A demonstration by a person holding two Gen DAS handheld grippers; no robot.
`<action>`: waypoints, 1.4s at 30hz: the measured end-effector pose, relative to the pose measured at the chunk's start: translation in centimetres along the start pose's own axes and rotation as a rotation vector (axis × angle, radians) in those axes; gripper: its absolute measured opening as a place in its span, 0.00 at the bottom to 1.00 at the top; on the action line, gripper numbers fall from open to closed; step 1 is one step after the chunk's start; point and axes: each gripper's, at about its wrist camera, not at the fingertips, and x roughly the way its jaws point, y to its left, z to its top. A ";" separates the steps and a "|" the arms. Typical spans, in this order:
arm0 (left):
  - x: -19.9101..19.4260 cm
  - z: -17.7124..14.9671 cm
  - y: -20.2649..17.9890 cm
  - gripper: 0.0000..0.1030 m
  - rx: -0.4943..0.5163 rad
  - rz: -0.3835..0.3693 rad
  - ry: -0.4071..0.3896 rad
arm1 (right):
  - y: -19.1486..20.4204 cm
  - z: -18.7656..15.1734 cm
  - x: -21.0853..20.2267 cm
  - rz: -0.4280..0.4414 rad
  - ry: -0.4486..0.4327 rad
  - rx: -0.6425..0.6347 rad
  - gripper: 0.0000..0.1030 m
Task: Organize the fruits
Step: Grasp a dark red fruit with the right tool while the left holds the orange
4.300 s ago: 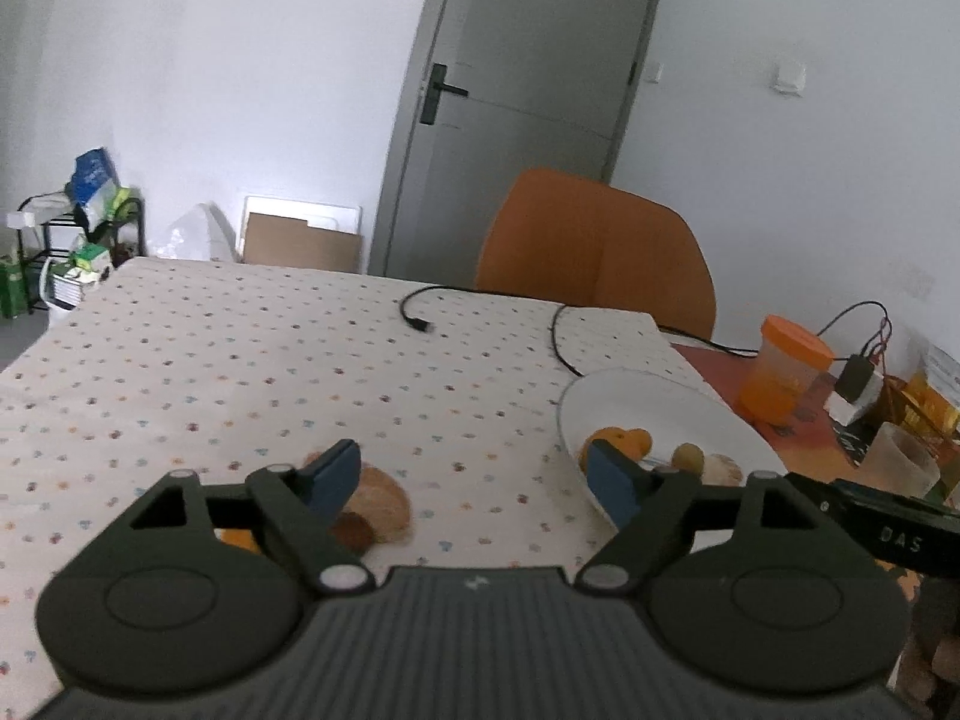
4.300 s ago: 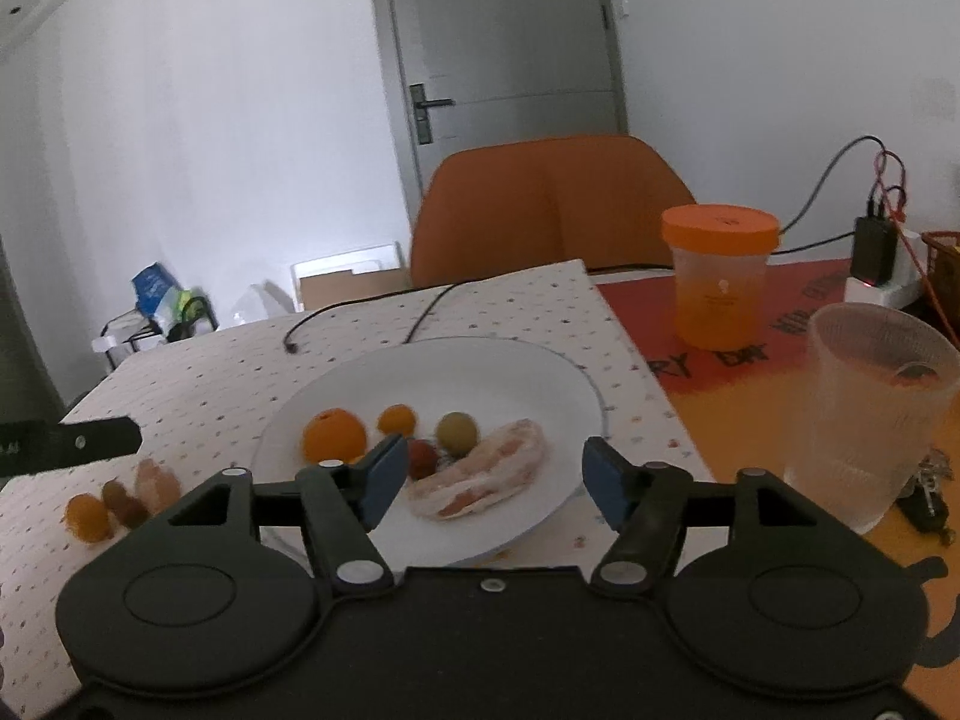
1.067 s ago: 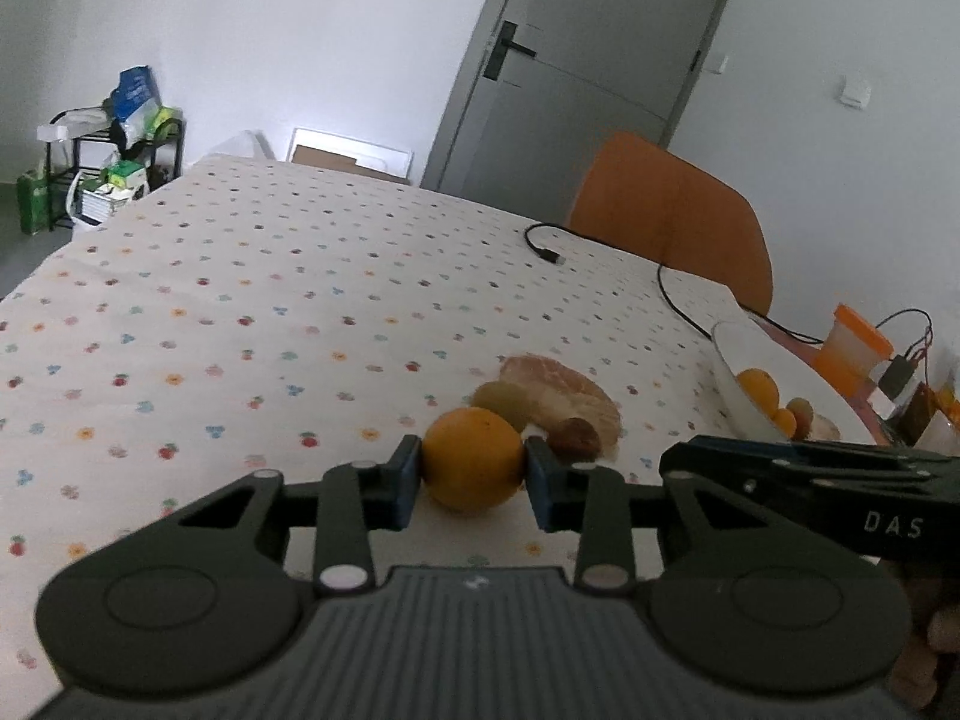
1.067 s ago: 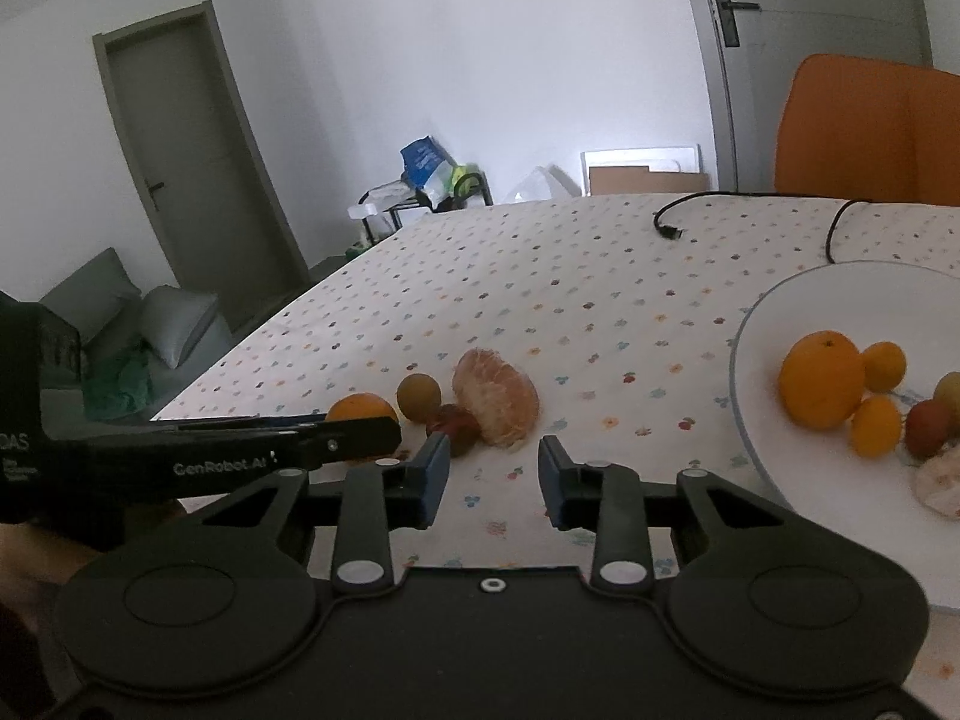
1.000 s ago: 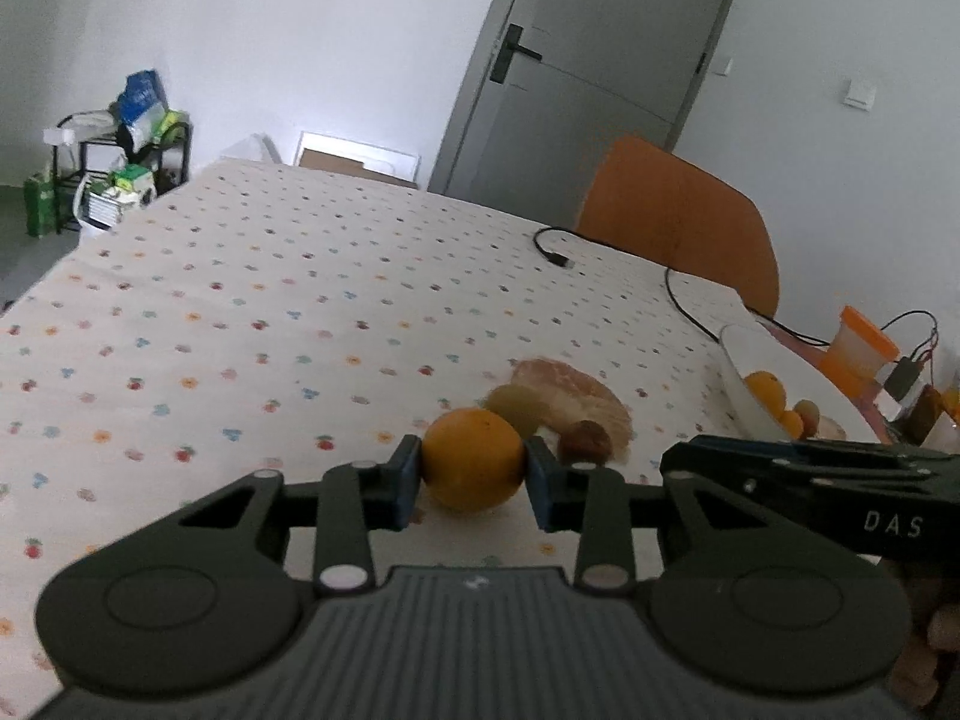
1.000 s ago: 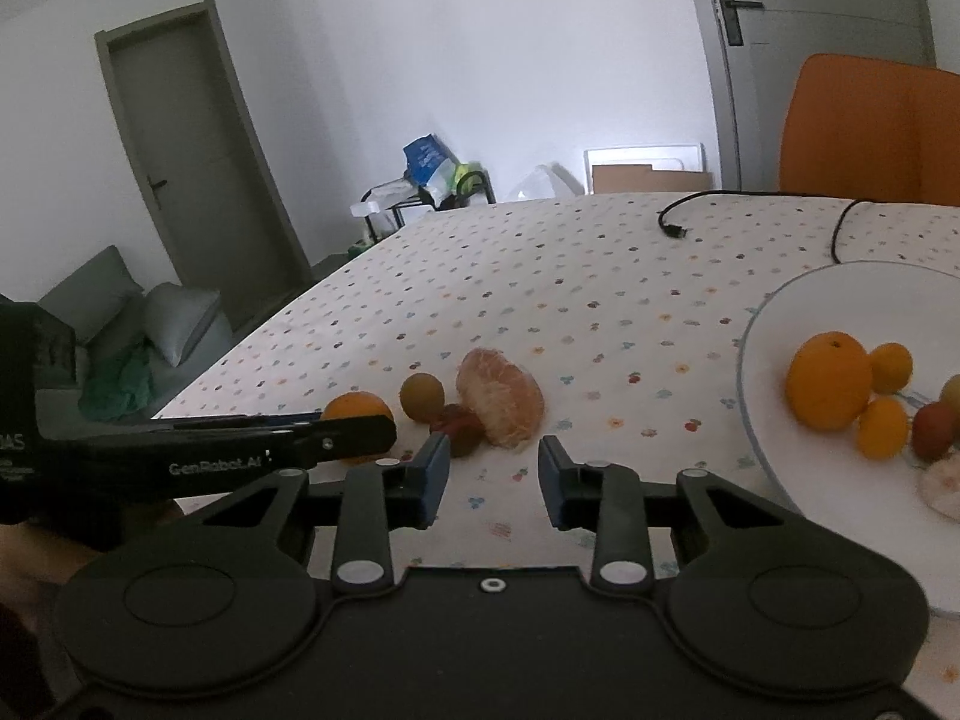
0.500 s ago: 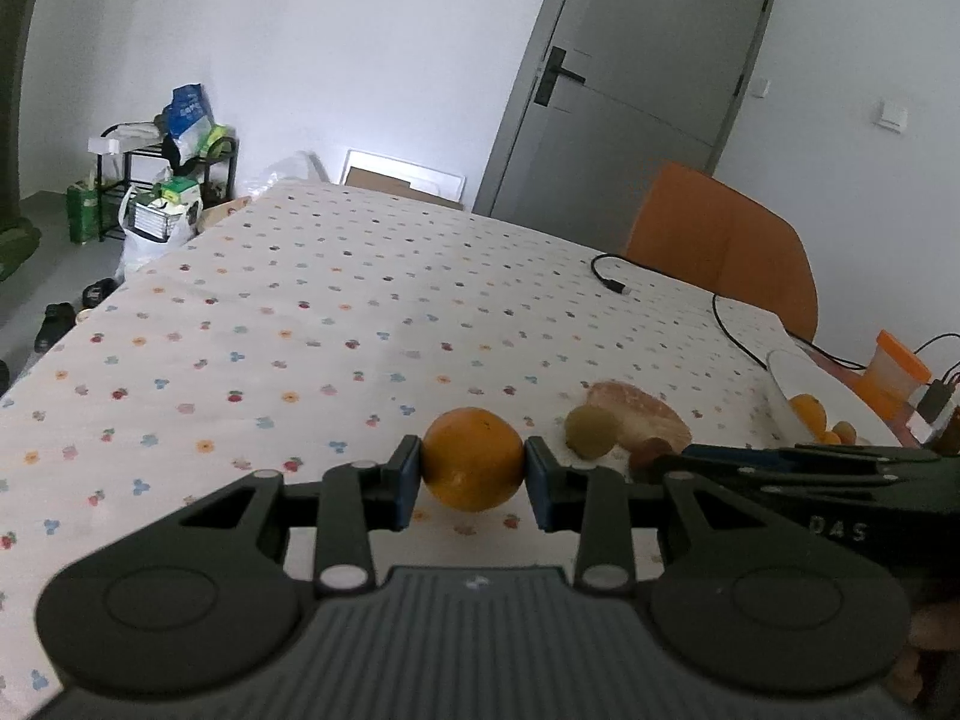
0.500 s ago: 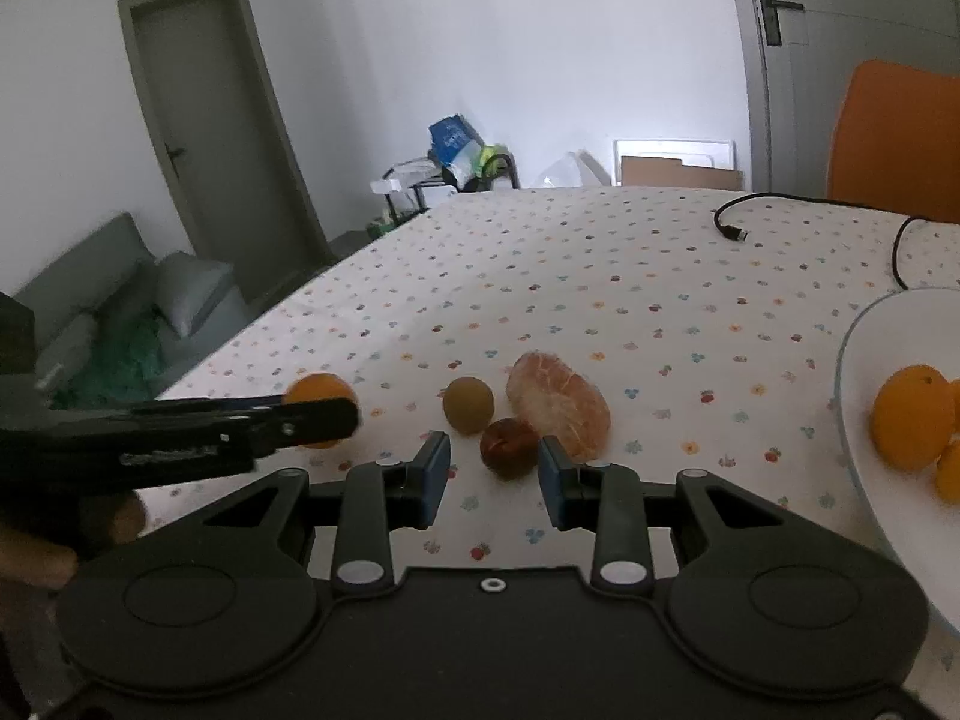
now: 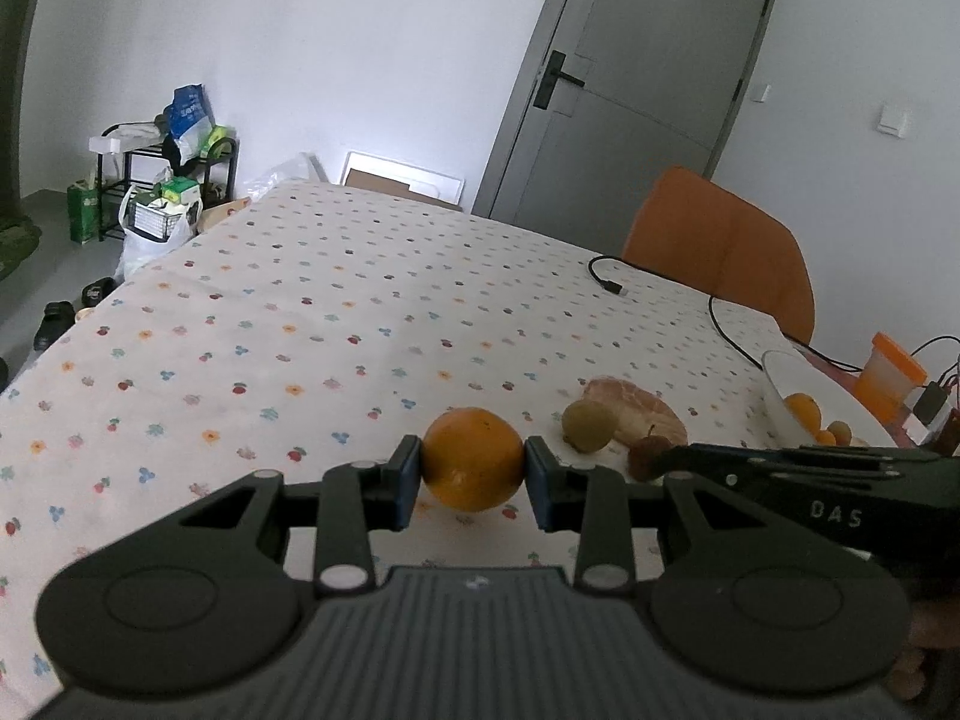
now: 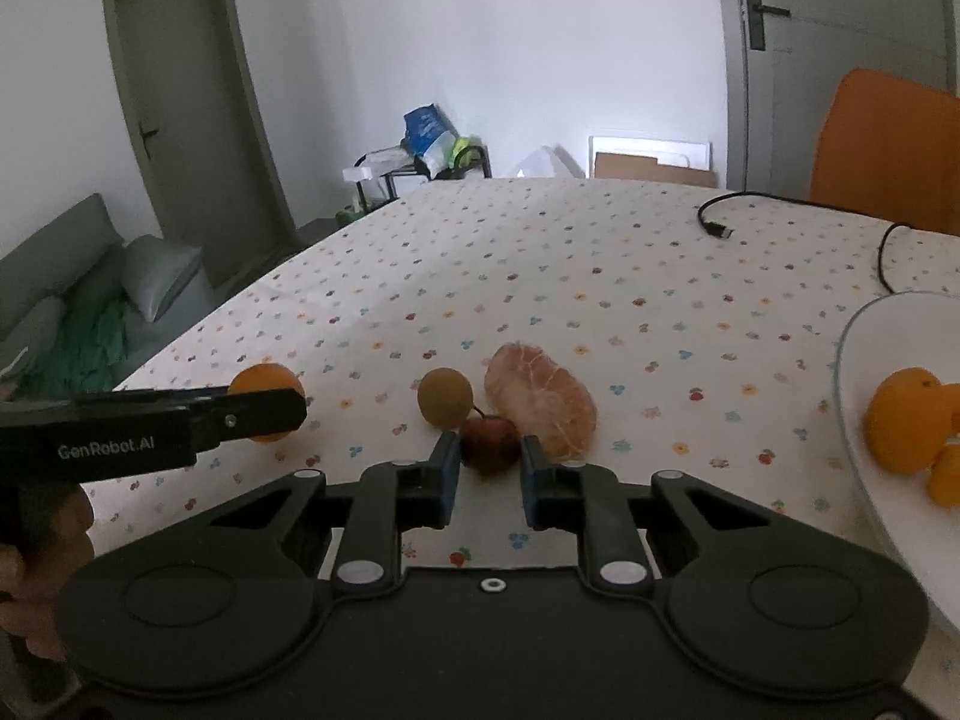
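— What's on the white plate (image 10: 852,360)?
— A large orange (image 10: 903,429) with smaller orange fruit touching it, near the left rim; the rest runs out of frame. An orange-lidded cup (image 9: 888,373) stands beyond the plate.
— And the left tongs (image 9: 472,483)?
— Clamped on a tangerine (image 9: 471,458), held just above the desk (image 9: 300,312).
— The right tongs (image 10: 489,473)?
— Narrowed around a small red fruit (image 10: 487,443), pads beside it; contact I cannot tell. It sits on the desk touching a brown-green round fruit (image 10: 444,396) and a peeled citrus (image 10: 540,401).
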 end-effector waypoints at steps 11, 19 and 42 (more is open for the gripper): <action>0.0 0.1 0.0 0.34 -0.006 0.007 -0.005 | -0.2 -0.4 -1.3 -0.007 -0.008 0.020 0.12; 0.1 0.0 1.0 0.34 -0.037 0.034 0.001 | 0.7 -0.4 -0.4 -0.018 0.011 -0.009 0.27; 0.0 0.2 -0.7 0.34 -0.007 0.017 -0.004 | 1.1 0.4 -0.4 -0.040 -0.019 -0.022 0.23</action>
